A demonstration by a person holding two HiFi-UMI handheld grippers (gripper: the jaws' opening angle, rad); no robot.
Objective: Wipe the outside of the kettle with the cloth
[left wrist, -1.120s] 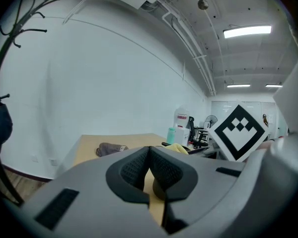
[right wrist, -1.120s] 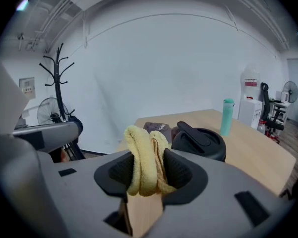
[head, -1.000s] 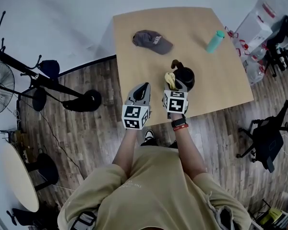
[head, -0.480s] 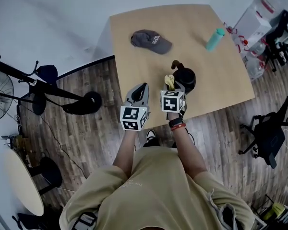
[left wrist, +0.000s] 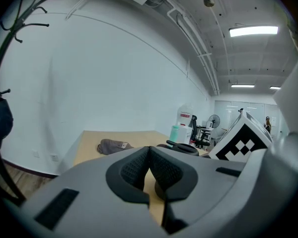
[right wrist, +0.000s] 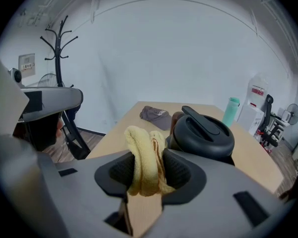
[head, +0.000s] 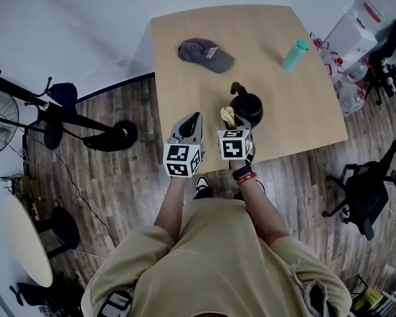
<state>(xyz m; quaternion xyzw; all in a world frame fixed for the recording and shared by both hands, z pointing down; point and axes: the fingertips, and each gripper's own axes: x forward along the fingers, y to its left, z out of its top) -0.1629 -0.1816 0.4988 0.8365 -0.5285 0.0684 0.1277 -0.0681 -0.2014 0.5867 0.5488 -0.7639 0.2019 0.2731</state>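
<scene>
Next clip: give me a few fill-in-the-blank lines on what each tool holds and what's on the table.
The right tool is shut on a yellow ____.
The left tool is shut and holds ____.
The kettle is ____ in colour.
On the table also lies a grey ____.
Missing: cloth; nothing; black; cap.

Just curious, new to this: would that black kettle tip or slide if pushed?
The kettle looks squat and broad, so it probably resists tipping. On the smooth table it may slide sideways. Its lid is on, so its fill, hence weight, can't be judged.
</scene>
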